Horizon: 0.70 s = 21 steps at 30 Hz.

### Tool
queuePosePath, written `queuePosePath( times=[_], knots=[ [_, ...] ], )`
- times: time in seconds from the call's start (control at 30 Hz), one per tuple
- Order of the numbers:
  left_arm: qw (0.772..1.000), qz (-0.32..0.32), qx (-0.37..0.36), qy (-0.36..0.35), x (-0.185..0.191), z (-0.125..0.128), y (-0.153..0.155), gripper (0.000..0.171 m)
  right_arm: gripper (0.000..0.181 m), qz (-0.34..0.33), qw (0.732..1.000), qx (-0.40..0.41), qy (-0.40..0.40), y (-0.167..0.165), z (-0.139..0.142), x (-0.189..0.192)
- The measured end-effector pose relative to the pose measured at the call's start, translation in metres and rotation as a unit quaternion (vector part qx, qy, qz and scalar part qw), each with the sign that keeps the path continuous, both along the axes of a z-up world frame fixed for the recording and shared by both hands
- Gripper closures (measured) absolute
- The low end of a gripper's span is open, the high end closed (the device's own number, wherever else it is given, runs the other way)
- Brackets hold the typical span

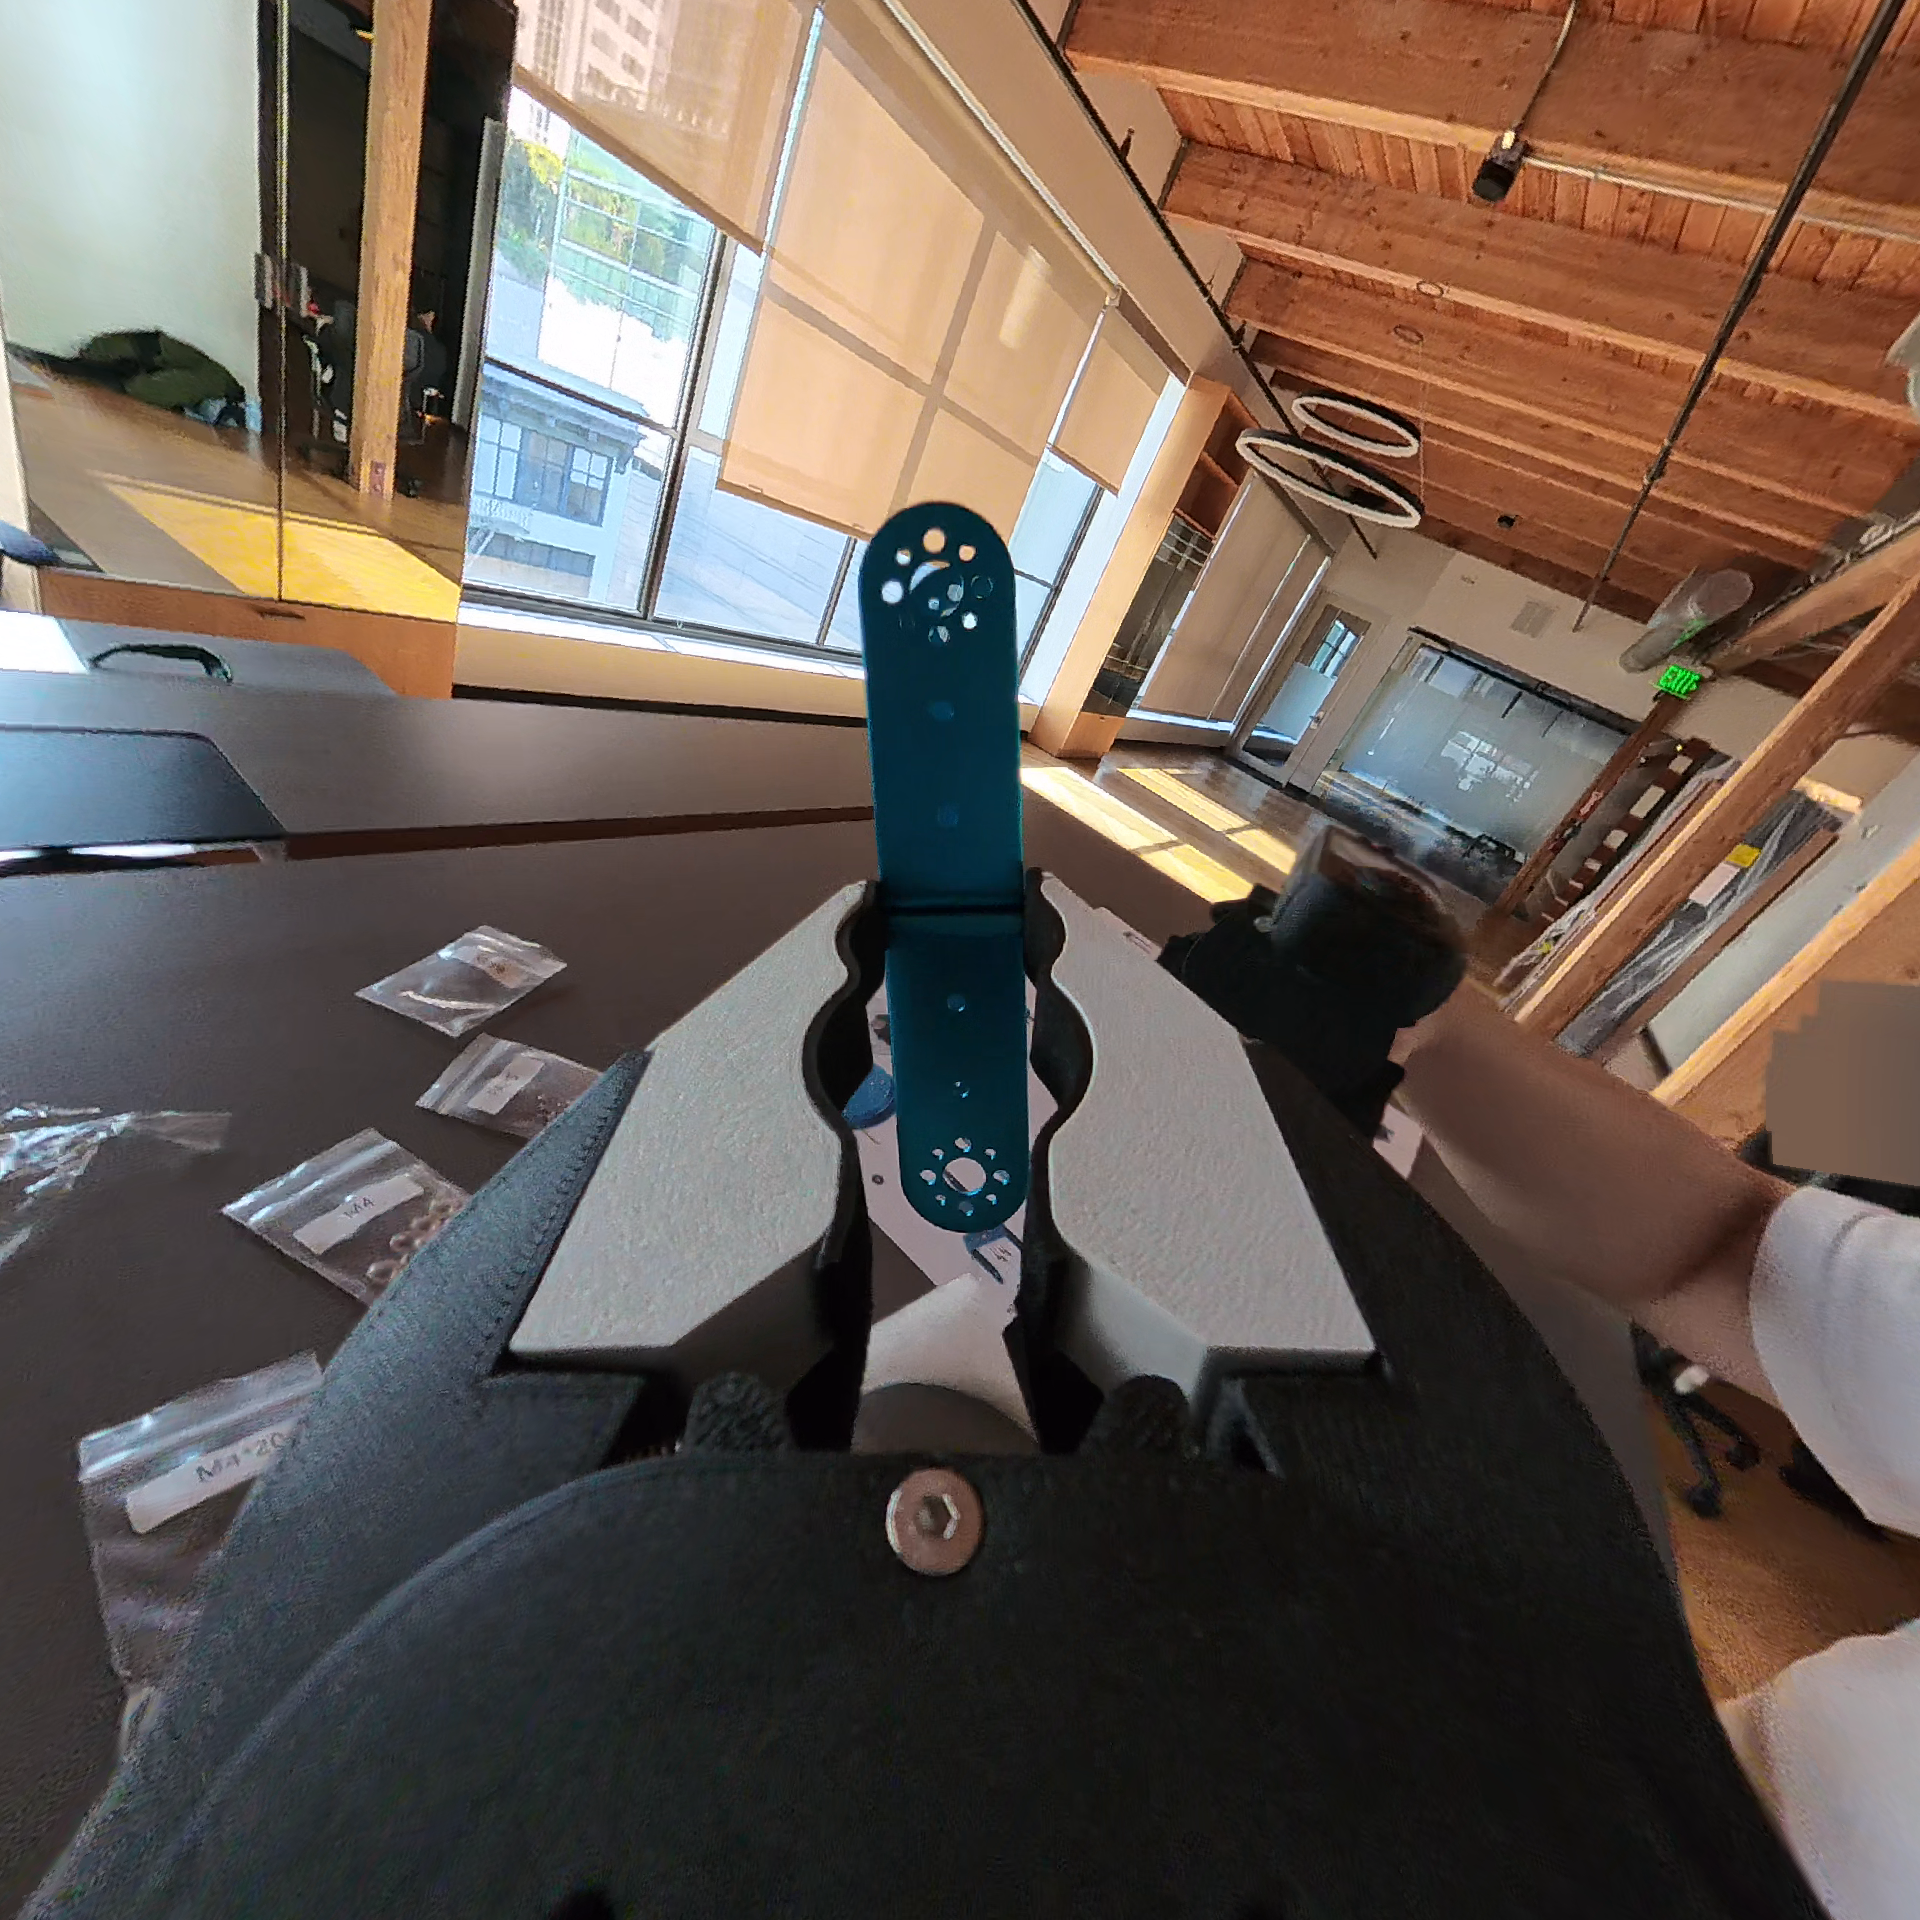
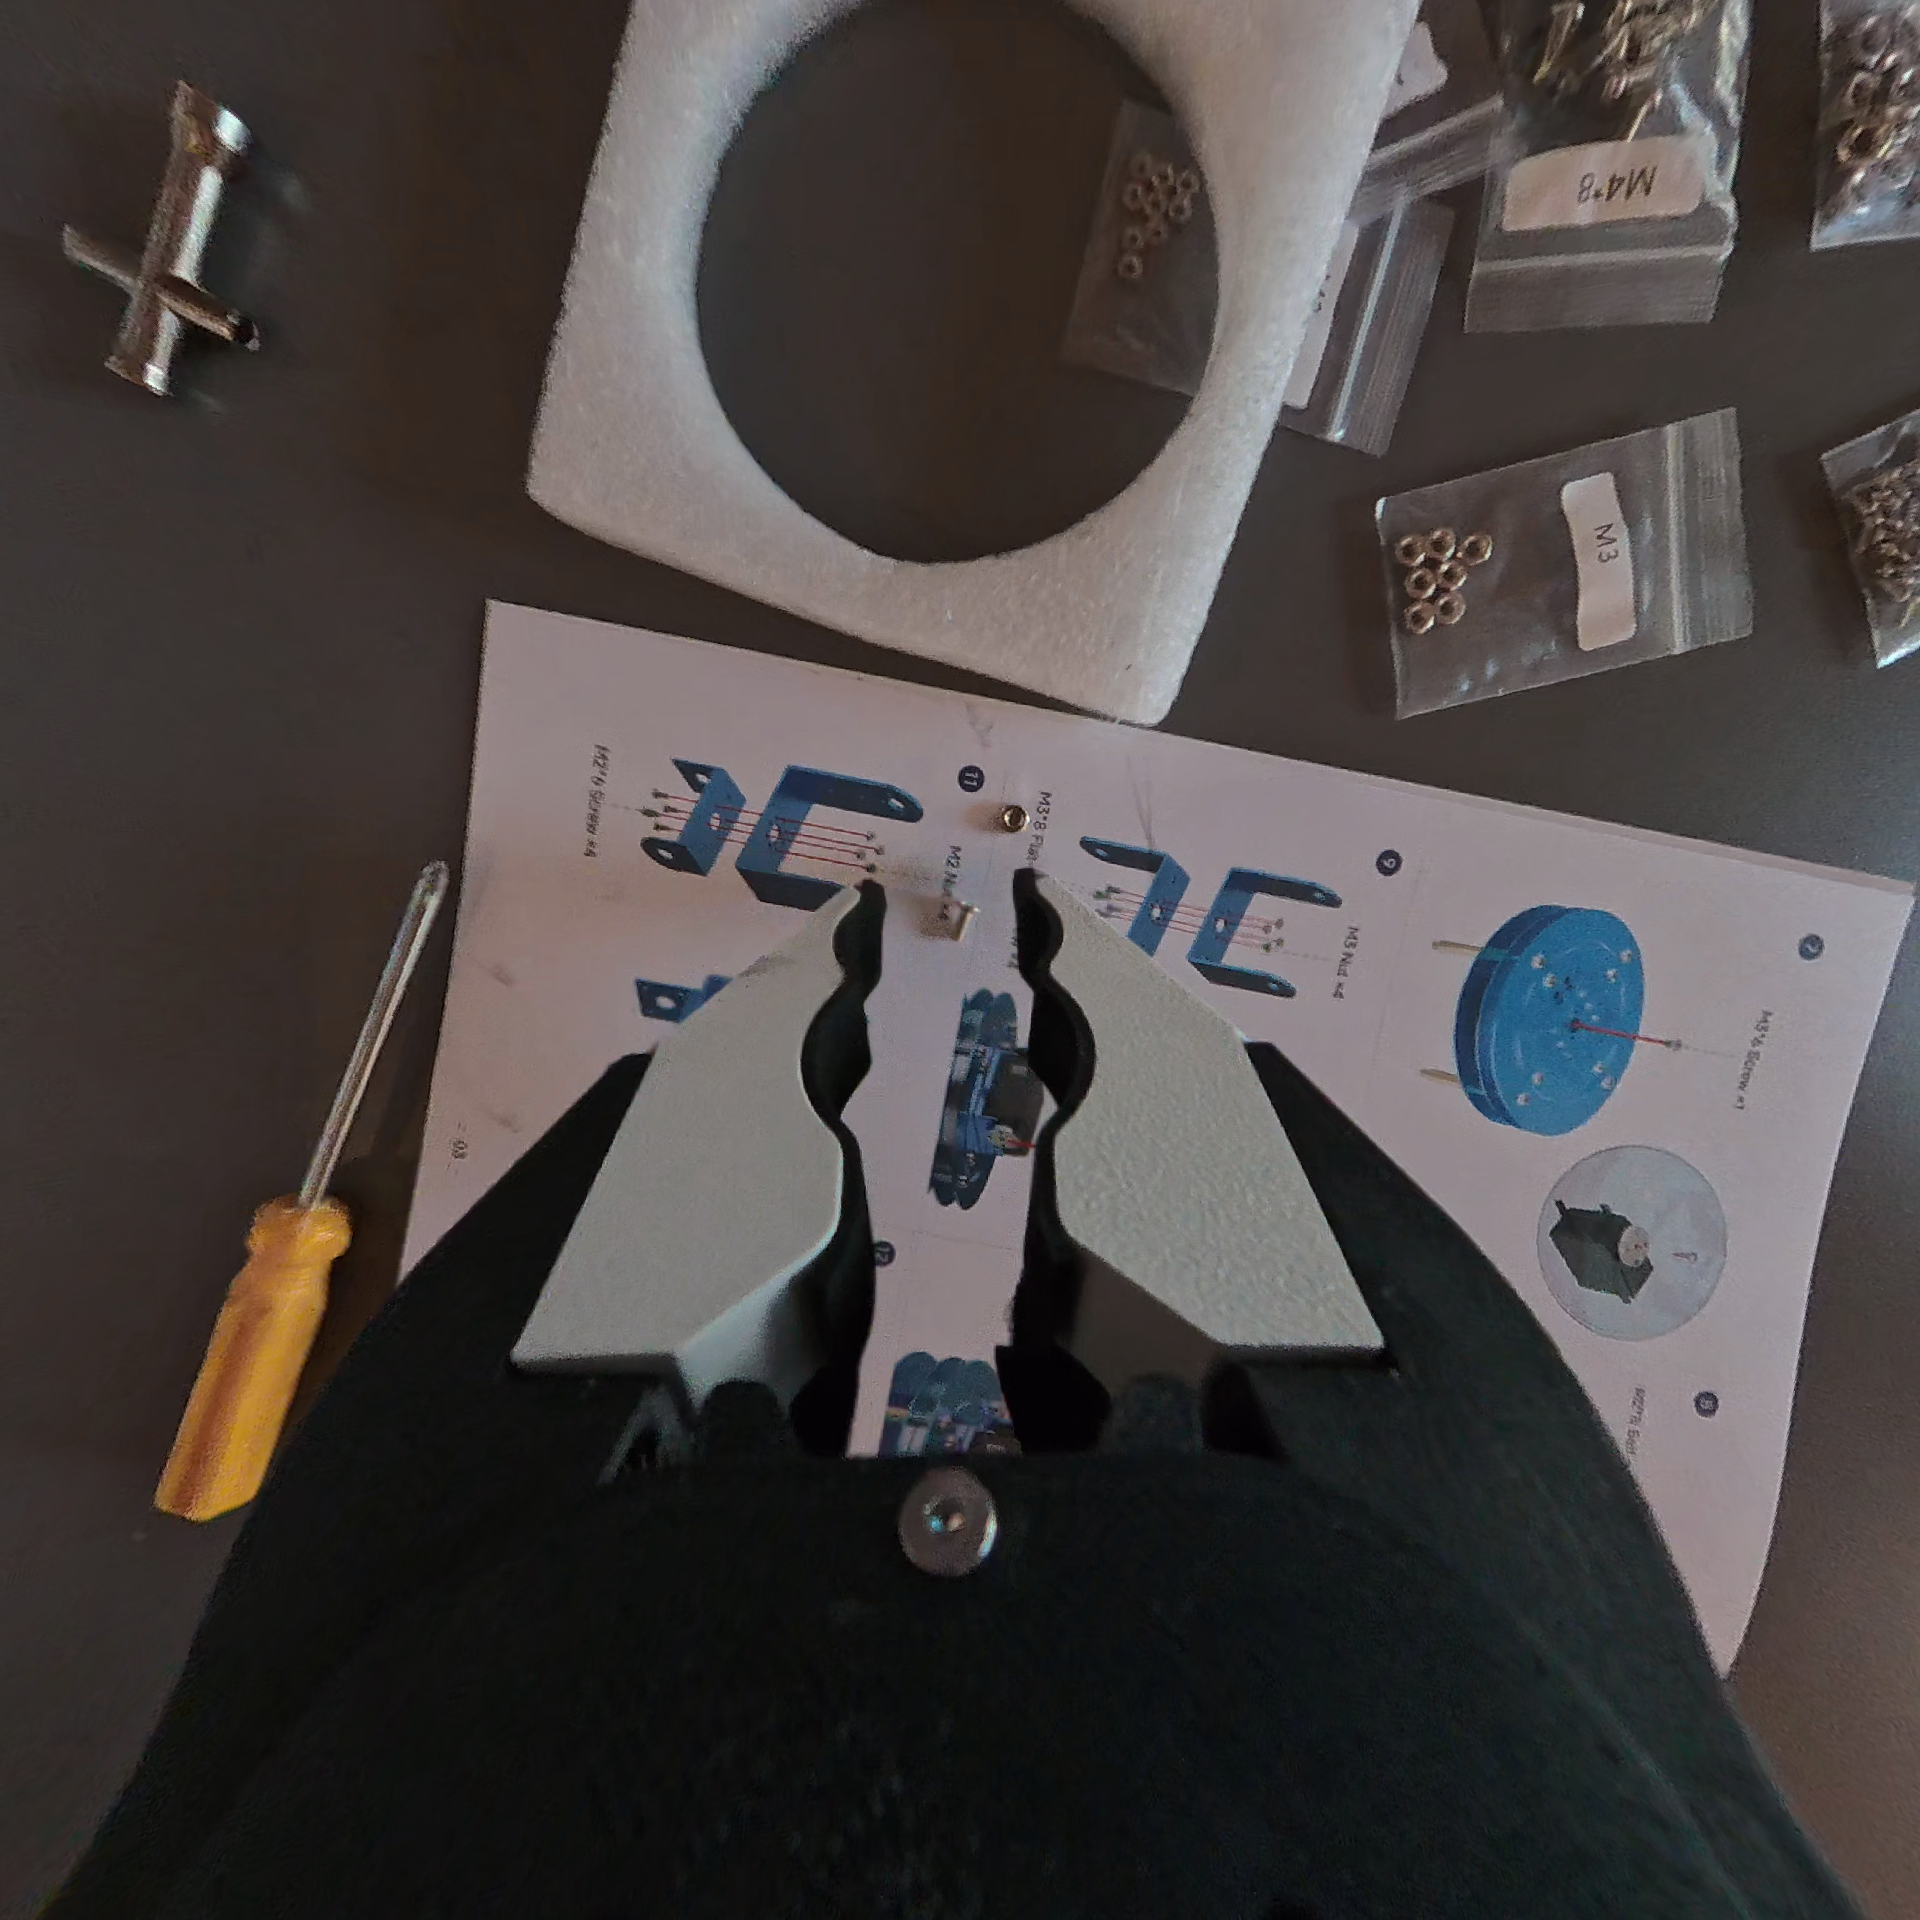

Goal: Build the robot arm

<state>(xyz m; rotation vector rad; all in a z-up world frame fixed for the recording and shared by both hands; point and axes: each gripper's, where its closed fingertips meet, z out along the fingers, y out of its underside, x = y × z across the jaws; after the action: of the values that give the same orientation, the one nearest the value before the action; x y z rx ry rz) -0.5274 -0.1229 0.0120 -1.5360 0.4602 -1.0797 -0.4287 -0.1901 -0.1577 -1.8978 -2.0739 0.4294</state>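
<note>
My left gripper (image 1: pixel 948 894) is shut on a blue metal bracket (image 1: pixel 940 717) with holes. It grips the bracket at its bend; one arm rises above the fingertips, the other runs back between the fingers. It is held well above the dark table (image 1: pixel 520 883). My right gripper (image 2: pixel 943 883) is open and empty, pointing down over a printed instruction sheet (image 2: pixel 1247 1195). A small screw (image 2: pixel 954 918) lies on the sheet between its fingertips, and a small nut (image 2: pixel 1008 817) lies just beyond them.
A white foam square with a round hole (image 2: pixel 1226 499) lies past the sheet. An orange-handled screwdriver (image 2: pixel 260 1340) lies left of it, a metal cross wrench (image 2: pixel 171 249) far left. Several bags of hardware (image 2: pixel 1558 561) lie right. A person's arm (image 1: pixel 1558 1164) and more bags (image 1: pixel 353 1205) show in the left wrist view. My right fingertips sit around 20 cm from my left ones.
</note>
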Motion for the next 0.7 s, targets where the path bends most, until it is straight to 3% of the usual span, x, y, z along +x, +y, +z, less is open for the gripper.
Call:
queuePosePath(
  times=[0.07, 0.17, 0.3, 0.4, 0.47, 0.57, 0.7],
  knots=[
    [0.999, -0.002, -0.027, -0.02, -0.001, -0.007, 0.006, 0.146, 0.156, 0.016, 0.999, -0.002, 0.034, -0.01, 0.02, -0.009],
    [0.996, -0.01, -0.062, -0.055, -0.004, -0.014, 0.012, 0.147, 0.167, 0.053, 0.991, 0.026, 0.118, -0.03, 0.085, -0.046],
    [0.99, -0.021, -0.098, -0.101, -0.011, -0.019, 0.019, 0.147, 0.18, 0.091, 0.971, 0.089, 0.203, -0.051, 0.185, -0.124],
    [0.985, -0.037, -0.114, -0.126, -0.011, -0.019, 0.019, 0.147, 0.181, 0.115, 0.964, 0.097, 0.217, -0.065, 0.227, -0.198],
    [0.983, -0.045, -0.123, -0.13, -0.008, -0.02, 0.018, 0.147, 0.181, 0.126, 0.97, 0.097, 0.182, -0.069, 0.226, -0.249],
    [0.981, -0.059, -0.132, -0.128, -0.001, -0.023, 0.016, 0.146, 0.181, 0.159, 0.981, 0.089, 0.068, -0.08, 0.186, -0.31],
    [0.98, -0.074, -0.136, -0.127, 0.007, -0.022, 0.011, 0.147, 0.181, 0.181, 0.978, 0.102, 0.018, -0.091, 0.141, -0.392]
  ],
)
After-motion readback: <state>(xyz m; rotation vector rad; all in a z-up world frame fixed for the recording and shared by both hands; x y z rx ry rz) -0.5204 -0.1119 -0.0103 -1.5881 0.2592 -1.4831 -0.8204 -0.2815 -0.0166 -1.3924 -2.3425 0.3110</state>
